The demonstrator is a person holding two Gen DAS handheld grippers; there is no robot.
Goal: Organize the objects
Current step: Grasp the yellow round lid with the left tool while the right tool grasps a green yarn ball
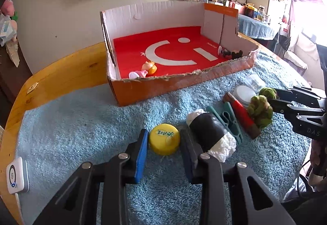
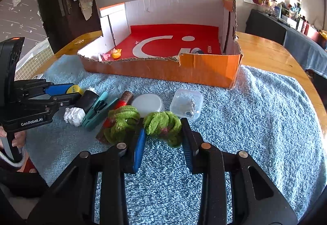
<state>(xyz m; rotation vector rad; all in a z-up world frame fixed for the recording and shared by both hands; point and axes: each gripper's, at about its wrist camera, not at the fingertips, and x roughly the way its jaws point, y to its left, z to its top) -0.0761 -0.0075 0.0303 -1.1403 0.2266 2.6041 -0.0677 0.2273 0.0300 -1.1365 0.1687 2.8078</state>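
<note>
- Blue-padded left gripper (image 1: 164,140) is closed on a yellow cap (image 1: 164,139) on the blue towel (image 1: 81,122).
- Right gripper (image 2: 163,133) is closed around a green fuzzy ball (image 2: 162,123), near the box (image 2: 204,71).
- Either could be dropped if squeezed off-centre.

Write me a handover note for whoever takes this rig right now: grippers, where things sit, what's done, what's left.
Left gripper: closed around the yellow cap on the blue towel.
Right gripper: closed on one green fuzzy scrunchie; the second scrunchie lies beside it.
Done: two small figurines, one near the front and one at the side, lie in the cardboard box.
Left: both gripped items, tissue roll, teal clip, red stick, white lid, clear container, all on the towel.
</note>
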